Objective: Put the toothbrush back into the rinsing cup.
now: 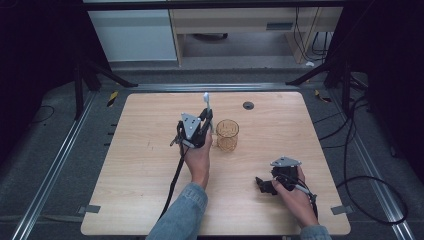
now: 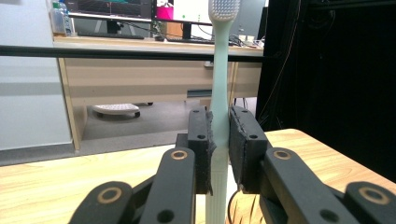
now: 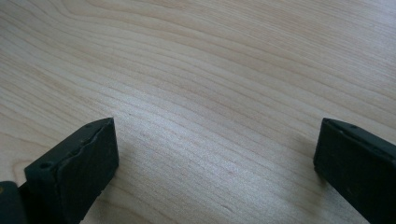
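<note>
Toothbrush (image 2: 219, 93) stands upright between the jaws of the left gripper (image 1: 206, 120), head up and bristles toward the camera, with the pads clamped on the lower part of its handle. In the high view it sits just left of the cup (image 1: 227, 135), an amber see-through one standing open side up near the middle of the table (image 1: 140, 200); its tail hangs below the jaws, beside the cup's rim rather than over it.

The step looks like dropping the brush into the cup. To do it well, carry the gripper sideways until the tail is over the middle of the opening, keep the handle plumb, then lower until the tail is well inside before easing the jaws apart. The cup is light and could tip if the handle strikes its rim, so the approach should come from above, not from the side.

The right gripper (image 1: 265, 185) rests on the table near the right edge, jaws wide and empty, well apart from the cup; it could steady the cup if needed.
</note>
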